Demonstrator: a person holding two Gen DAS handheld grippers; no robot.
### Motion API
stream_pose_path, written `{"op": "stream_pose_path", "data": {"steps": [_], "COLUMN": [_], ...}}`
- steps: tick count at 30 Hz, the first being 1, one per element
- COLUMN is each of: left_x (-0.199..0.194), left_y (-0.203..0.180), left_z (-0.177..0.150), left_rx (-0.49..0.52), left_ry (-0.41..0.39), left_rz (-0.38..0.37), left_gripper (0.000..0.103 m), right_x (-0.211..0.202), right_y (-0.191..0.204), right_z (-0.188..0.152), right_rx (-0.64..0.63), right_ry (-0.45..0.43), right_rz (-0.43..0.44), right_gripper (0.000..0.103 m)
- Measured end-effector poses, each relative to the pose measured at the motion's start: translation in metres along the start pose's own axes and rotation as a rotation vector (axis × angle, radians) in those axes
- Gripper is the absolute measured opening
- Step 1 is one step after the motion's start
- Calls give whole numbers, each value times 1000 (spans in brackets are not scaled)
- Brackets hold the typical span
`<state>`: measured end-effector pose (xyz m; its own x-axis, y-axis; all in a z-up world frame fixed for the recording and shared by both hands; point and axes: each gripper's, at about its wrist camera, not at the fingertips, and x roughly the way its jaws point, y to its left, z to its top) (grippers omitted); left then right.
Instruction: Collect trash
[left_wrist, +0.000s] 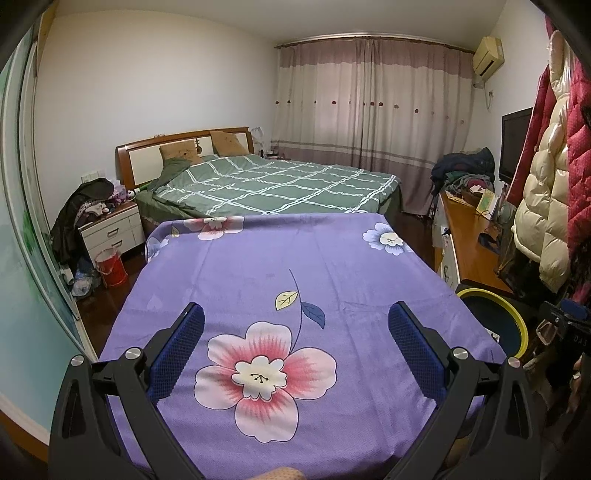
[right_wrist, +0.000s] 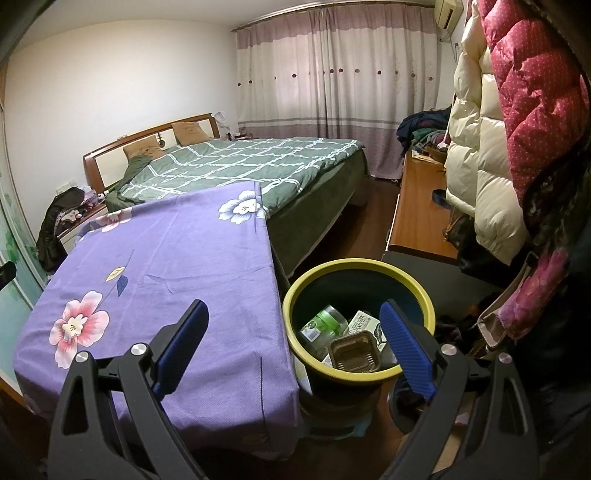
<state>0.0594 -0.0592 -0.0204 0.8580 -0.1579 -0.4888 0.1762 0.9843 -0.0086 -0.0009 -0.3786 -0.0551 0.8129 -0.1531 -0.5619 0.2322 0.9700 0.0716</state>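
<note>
Now | left claw (left_wrist: 295, 328) wide | right claw (right_wrist: 295, 325) wide | bin (right_wrist: 295, 291): carton (right_wrist: 364, 323) with Chinese print, green-labelled jar (right_wrist: 323, 323)

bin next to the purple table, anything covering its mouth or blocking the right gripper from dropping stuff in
Nothing visible does. The bin has no lid, and its mouth is open, with a clear bottle, a carton and a brown tray lying inside. The right gripper hangs open and empty above its near rim.

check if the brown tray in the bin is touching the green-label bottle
Cannot tell. In the right wrist view the brown tray overlaps the green-label bottle inside the bin, but neither contact nor gap shows plainly.
</note>
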Motion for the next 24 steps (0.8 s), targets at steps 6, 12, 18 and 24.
{"op": "stream_pose_path", "data": {"steps": [6,12,18,24], "left_x": [1,1,0,0], "left_y": [-1,-1,-3,-4], "left_z": [-1,-1,-4,-4], "left_rx": [0,3,13,13], "left_ry": [3,4,5,4], "left_rz": [-3,-7,-11,-11], "left_gripper": [98,98,98,98], "right_x": [0,1,1,1], "right_y": [5,5,5,5], "right_z": [-2,-3,-3,-3], "right_rx": [2,2,5,4], "right_ry": [2,3,4,4], "right_rz": [8,8,11,10], "right_gripper": [89,89,89,90]}}
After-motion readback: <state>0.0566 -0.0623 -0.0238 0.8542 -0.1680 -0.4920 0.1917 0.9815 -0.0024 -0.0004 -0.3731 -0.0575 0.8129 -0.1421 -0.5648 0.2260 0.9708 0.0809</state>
